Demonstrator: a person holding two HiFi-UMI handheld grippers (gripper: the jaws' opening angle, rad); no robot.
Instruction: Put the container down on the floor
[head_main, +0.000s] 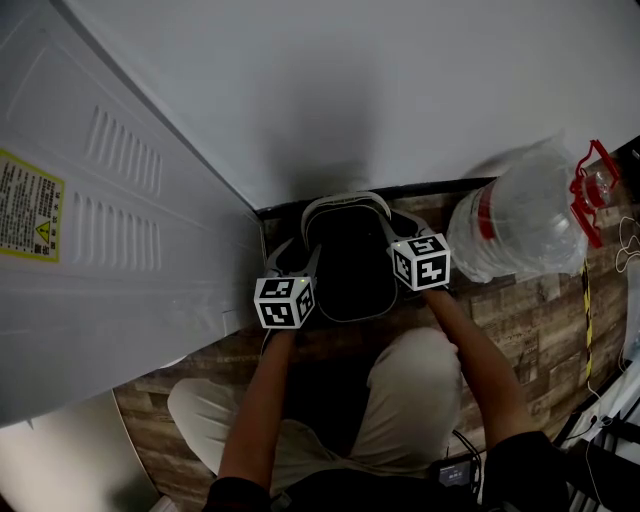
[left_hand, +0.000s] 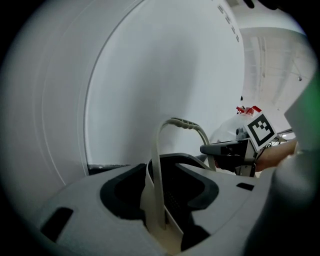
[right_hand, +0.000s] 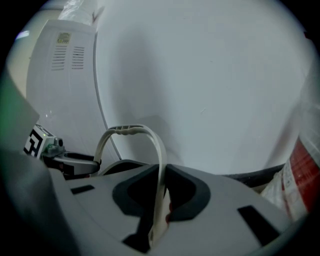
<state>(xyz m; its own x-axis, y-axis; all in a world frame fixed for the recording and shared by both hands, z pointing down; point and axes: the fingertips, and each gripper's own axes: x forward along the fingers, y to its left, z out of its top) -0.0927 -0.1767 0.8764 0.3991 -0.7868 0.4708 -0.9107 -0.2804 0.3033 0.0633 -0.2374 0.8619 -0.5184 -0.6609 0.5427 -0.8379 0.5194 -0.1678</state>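
Left gripper (left_hand: 162, 192) has its jaws apart, loosely straddling one strap of the white handle (head_main: 345, 200), while the right gripper (right_hand: 162, 187) clamps the other, both forearms angled downward and the black container (head_main: 345, 270) between them, low at the floor (head_main: 520, 310).

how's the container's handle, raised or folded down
Raised: the white handle arches high above the dark container, seen in both gripper views.
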